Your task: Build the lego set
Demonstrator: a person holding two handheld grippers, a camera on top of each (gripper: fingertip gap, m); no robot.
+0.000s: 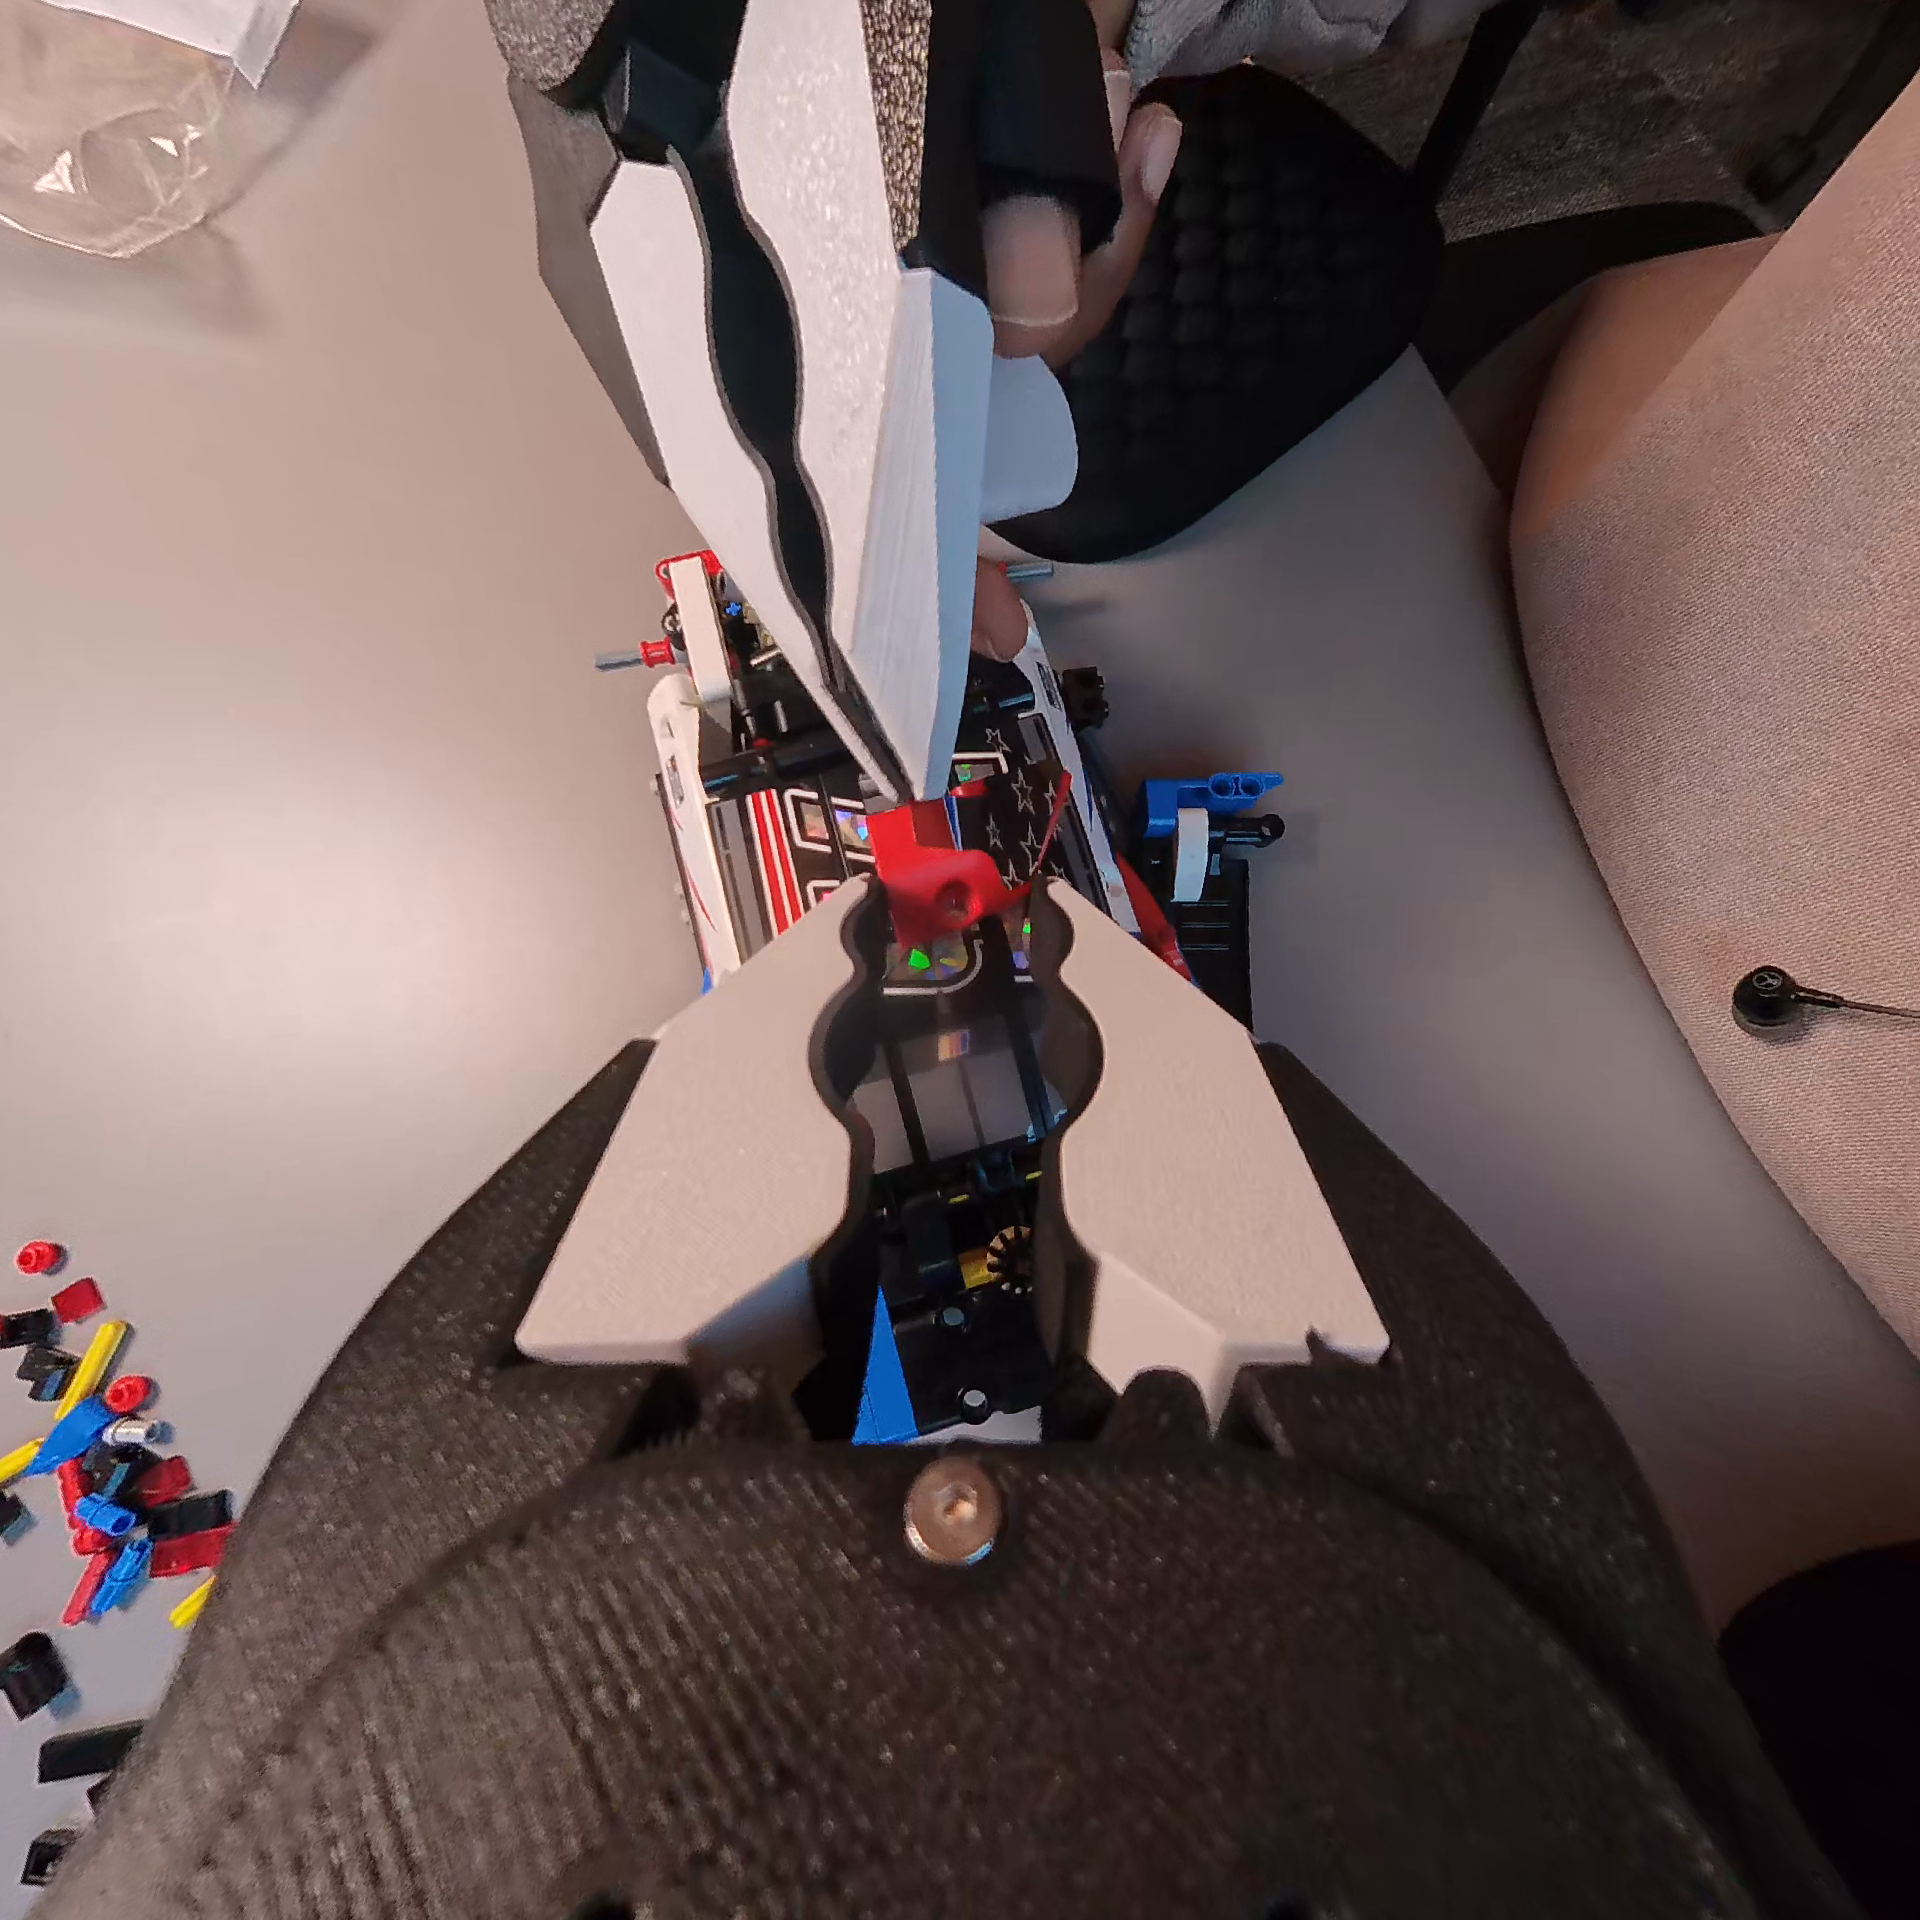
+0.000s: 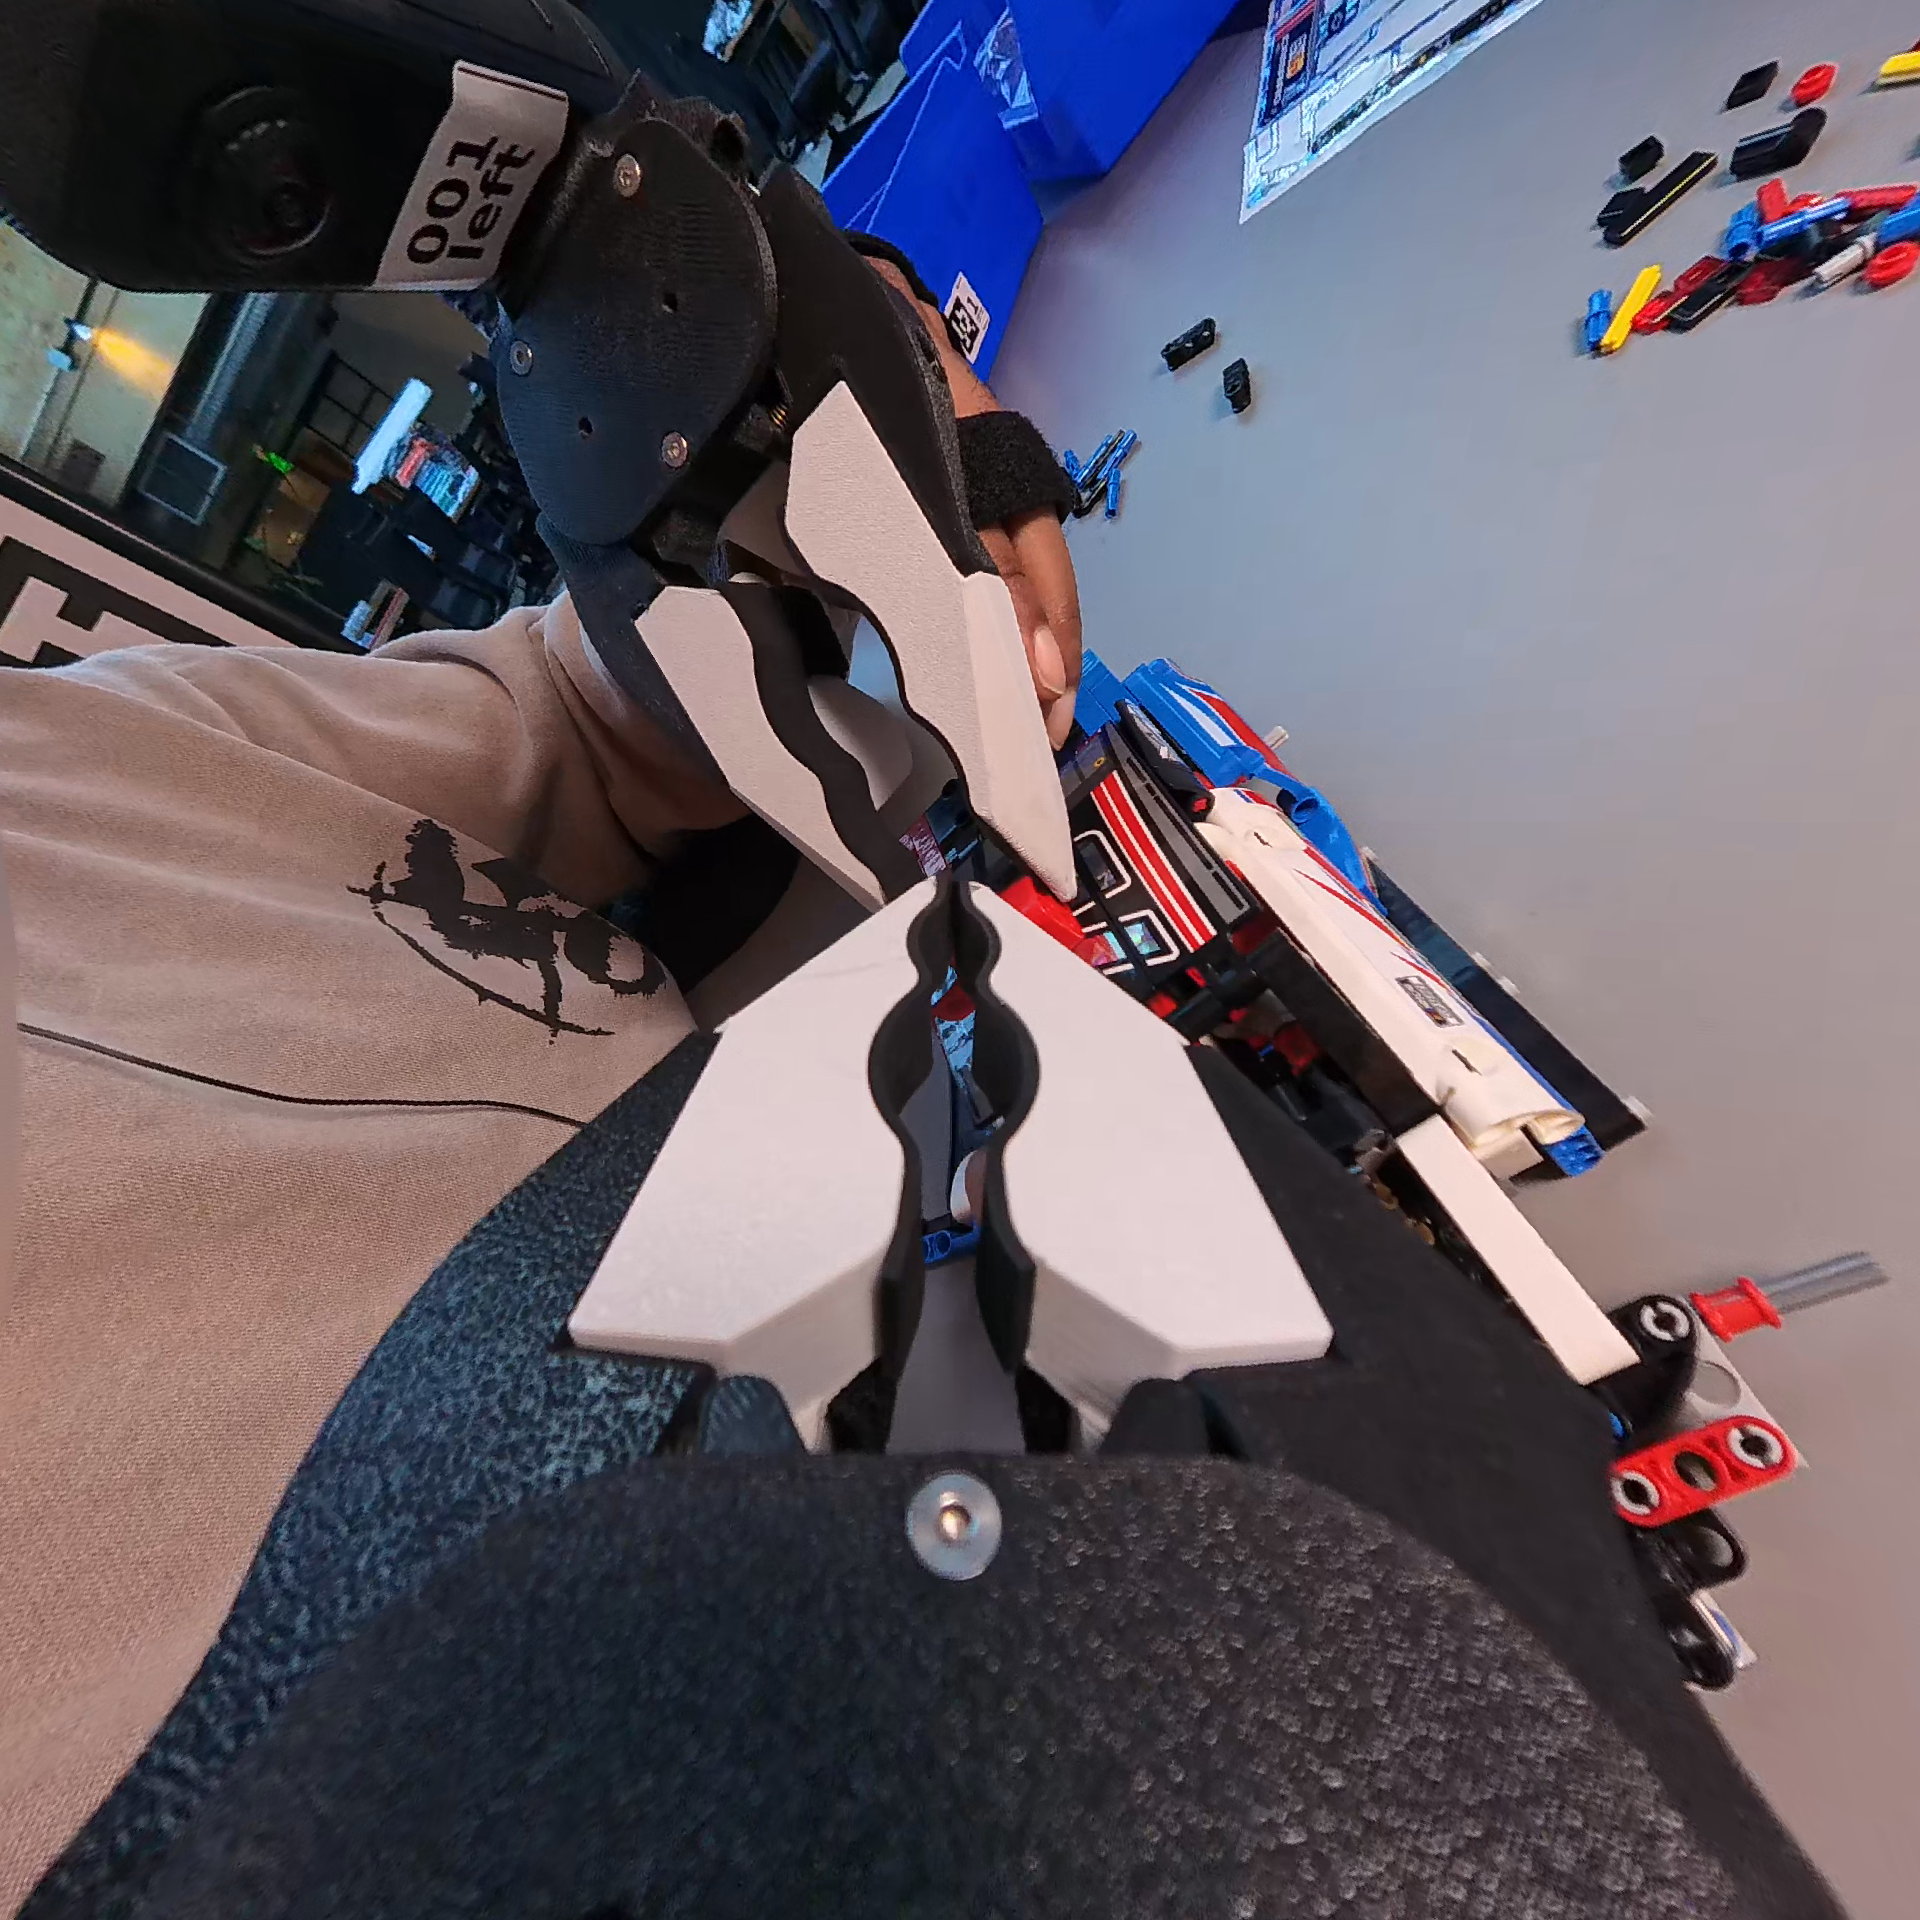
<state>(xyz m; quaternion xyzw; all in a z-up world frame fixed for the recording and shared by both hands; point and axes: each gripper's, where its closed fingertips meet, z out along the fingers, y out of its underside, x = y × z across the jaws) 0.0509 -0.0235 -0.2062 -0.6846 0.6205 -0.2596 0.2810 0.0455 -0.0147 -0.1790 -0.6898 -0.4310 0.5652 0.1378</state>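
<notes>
Left gripper (image 1: 956,894): I am keeping it narrow around the red piece (image 1: 928,869).
Right gripper (image 2: 954,894): I am pinching that piece on the car (image 2: 1340,935).
Car: sitting on the bench (image 2: 1558,623).
Tip: I am pushing slowly and straight.

- Toy car (image 2: 1299,935): white, blue and black, with red stripes.
- Small part (image 1: 930,873) at the car's centre: red.
- Loose pieces (image 1: 99,1455) at eight o'clock: red, blue, yellow, black.
</notes>
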